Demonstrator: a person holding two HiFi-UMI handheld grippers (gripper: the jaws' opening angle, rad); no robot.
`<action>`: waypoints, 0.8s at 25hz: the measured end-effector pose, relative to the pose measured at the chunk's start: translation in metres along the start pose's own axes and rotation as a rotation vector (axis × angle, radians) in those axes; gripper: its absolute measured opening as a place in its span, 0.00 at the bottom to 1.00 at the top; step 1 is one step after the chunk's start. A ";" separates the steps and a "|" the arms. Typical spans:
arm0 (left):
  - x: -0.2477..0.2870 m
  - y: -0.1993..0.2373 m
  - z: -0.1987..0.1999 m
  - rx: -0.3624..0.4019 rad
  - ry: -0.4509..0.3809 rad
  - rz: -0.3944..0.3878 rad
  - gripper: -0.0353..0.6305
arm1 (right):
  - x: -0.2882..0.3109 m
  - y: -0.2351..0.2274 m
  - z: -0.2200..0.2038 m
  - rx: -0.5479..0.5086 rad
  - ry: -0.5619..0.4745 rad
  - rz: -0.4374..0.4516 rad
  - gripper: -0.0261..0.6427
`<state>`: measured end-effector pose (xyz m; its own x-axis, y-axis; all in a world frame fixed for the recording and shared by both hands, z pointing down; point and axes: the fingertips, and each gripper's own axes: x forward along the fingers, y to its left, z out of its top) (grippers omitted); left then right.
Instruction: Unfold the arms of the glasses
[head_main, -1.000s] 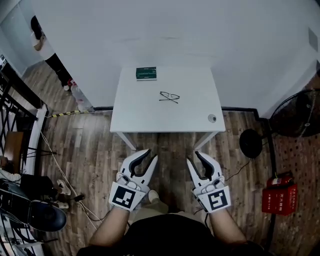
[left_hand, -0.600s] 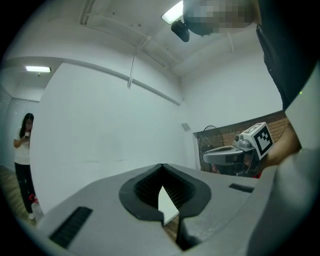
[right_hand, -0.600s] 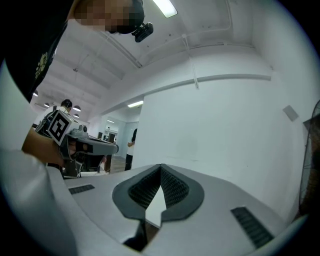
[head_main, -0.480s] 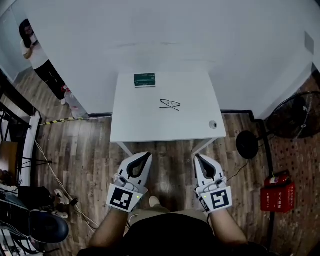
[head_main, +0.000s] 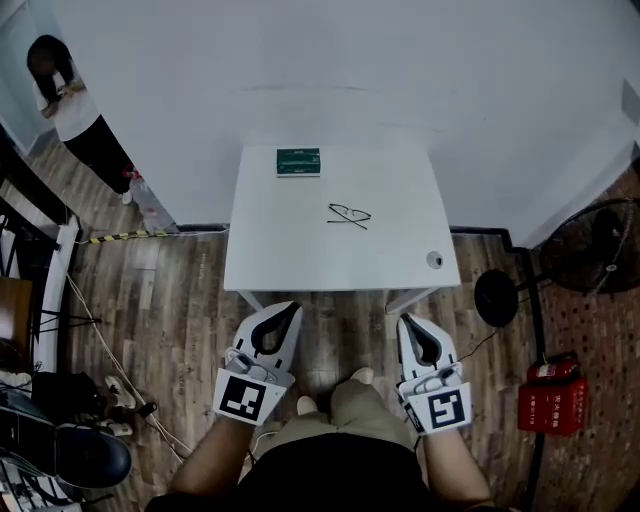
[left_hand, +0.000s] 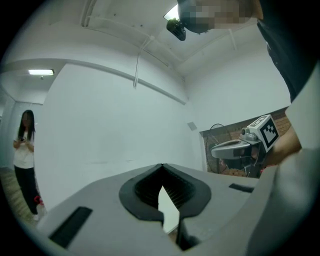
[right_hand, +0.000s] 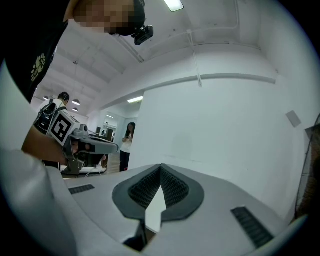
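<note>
The glasses (head_main: 348, 215) lie folded, thin and dark-framed, near the middle of the white table (head_main: 290, 250). Both grippers hang over the wooden floor just short of the table's front edge, pointing at it. My left gripper (head_main: 292, 306) is shut with nothing in it; in the left gripper view its tips (left_hand: 161, 165) meet against the white wall. My right gripper (head_main: 408, 320) is also shut and empty, tips (right_hand: 160, 166) together. Each gripper view shows the other gripper off to the side, the right gripper (left_hand: 235, 149) and the left gripper (right_hand: 90, 144).
A green box (head_main: 298, 161) sits at the table's far edge and a small round thing (head_main: 434, 259) near its front right corner. A person (head_main: 70, 110) stands far left by the wall. A floor fan (head_main: 590, 245) and a red extinguisher (head_main: 548, 395) stand at the right.
Both grippers' jaws went from open to shut on nothing. The table's front edge has come nearer to the grippers, and a foot now shows between them.
</note>
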<state>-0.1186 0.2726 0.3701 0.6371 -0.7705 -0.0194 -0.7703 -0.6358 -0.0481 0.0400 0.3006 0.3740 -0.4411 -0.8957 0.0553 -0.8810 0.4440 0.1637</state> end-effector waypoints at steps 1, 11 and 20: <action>0.002 0.001 -0.001 -0.011 -0.003 0.004 0.06 | 0.001 -0.001 0.000 0.000 0.000 0.000 0.04; 0.034 0.012 -0.011 -0.022 0.026 0.035 0.06 | 0.030 -0.027 -0.007 0.029 0.002 0.028 0.04; 0.068 0.017 -0.012 -0.015 0.011 0.009 0.06 | 0.061 -0.047 -0.023 0.061 0.021 0.078 0.04</action>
<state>-0.0892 0.2089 0.3795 0.6296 -0.7769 -0.0089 -0.7767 -0.6291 -0.0329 0.0584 0.2242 0.3924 -0.5060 -0.8582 0.0868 -0.8529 0.5128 0.0978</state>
